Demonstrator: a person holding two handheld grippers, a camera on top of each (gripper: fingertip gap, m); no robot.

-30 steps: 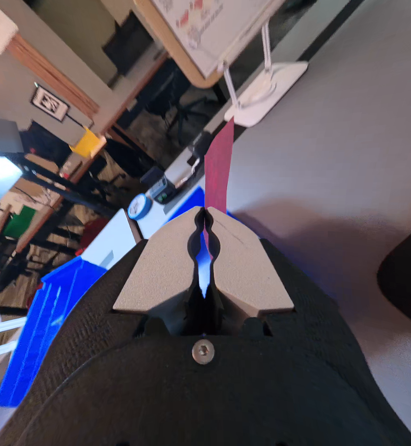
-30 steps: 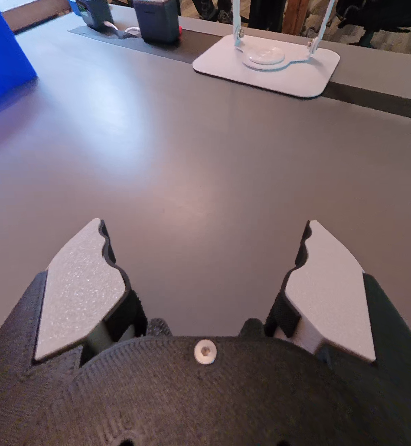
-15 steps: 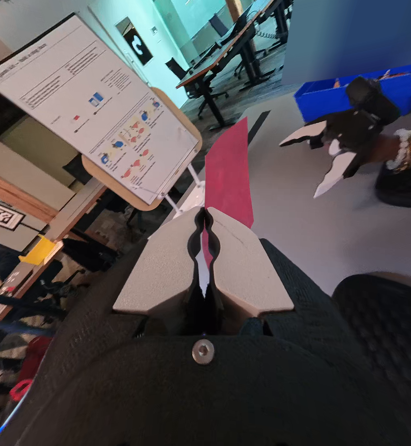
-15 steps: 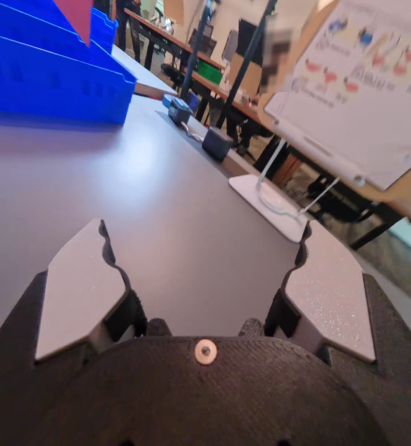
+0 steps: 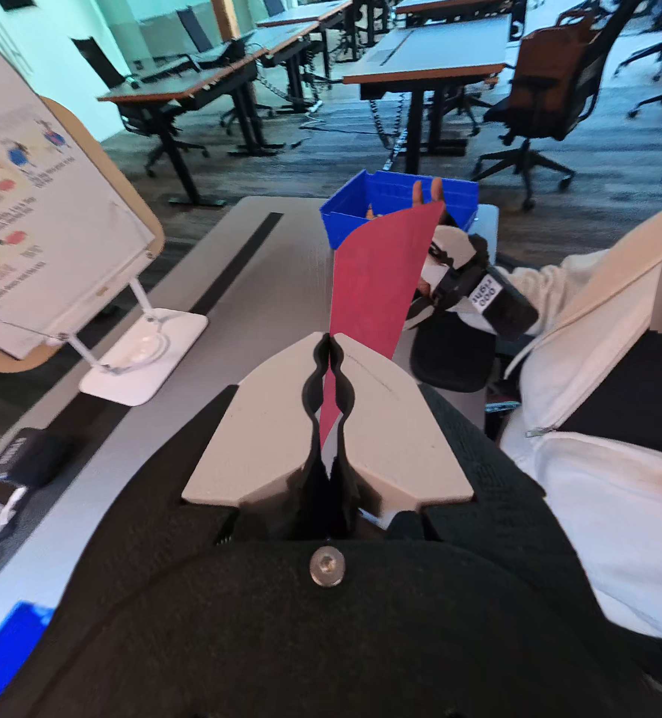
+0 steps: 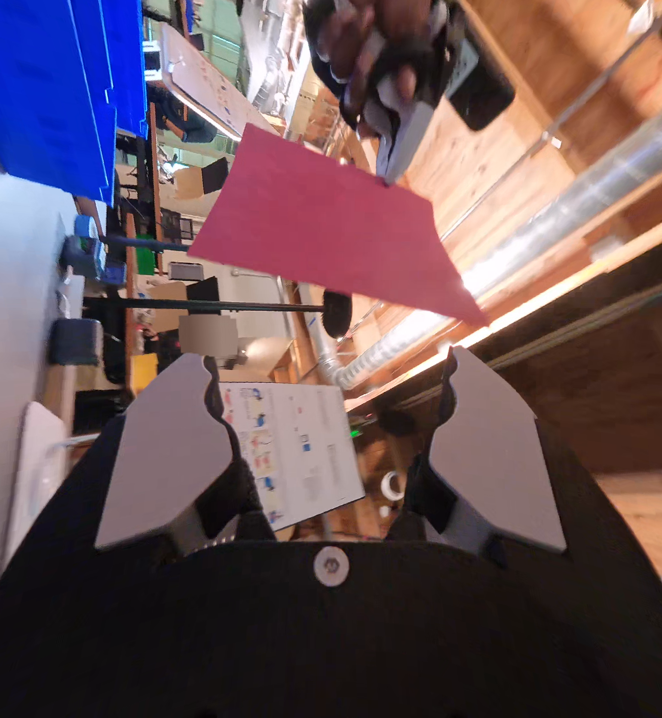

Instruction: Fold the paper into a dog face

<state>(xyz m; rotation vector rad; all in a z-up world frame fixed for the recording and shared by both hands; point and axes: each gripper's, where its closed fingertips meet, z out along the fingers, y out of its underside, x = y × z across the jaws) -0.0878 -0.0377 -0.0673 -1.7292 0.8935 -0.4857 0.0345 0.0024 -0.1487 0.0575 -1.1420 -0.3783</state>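
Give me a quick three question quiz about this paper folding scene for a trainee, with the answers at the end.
1. True or false: the left hand-held gripper is shut on the red paper.
2. The right hand-held gripper is: A) open and empty, B) shut on the paper, C) holding the blue bin.
3. Is the paper lying flat on the grey table?

Key: 1 true. 2 A. 3 No, it is held up in the air, unfolded.

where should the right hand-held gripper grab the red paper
Probably the free corner of the red paper opposite the closed left hand-held gripper. The sheet hangs unsupported in the air, so the open right hand-held gripper should come edge-on, one finger on each face.
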